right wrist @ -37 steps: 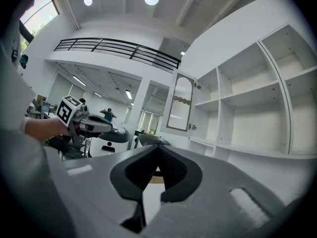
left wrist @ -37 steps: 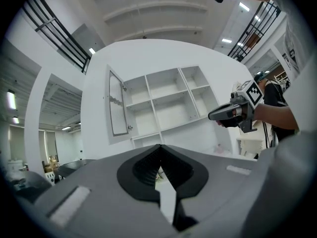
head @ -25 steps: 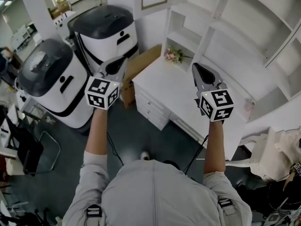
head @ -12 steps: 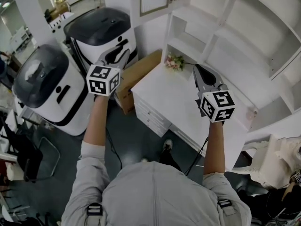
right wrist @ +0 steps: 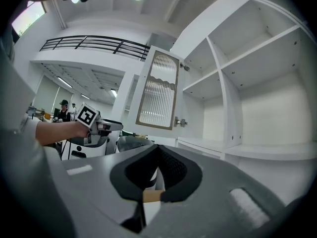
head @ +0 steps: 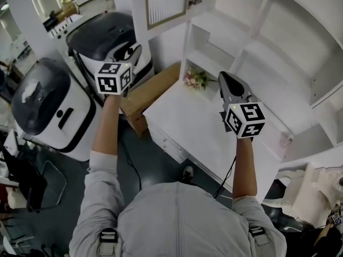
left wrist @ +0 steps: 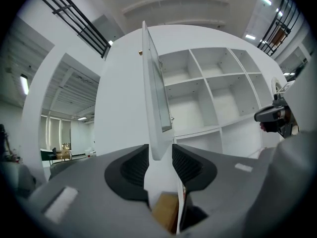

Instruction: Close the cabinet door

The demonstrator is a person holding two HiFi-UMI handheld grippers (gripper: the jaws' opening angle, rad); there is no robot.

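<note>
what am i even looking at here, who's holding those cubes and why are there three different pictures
A person holds a two-jaw hand tool, a gripper, in each hand; the patterned cubes are part of those tools. The head view comes from a camera on the person's head, looking down. The other two come from cameras riding on each gripper, looking along its jaws. Ahead is a white shelf unit with its glass-panelled cabinet door swung open, and a white desk with flowers on it; a cardboard box sits beside it. The left gripper has its jaws opening with nothing gripped; the door's edge shows beyond the gap. The right gripper is shut and empty.
</note>
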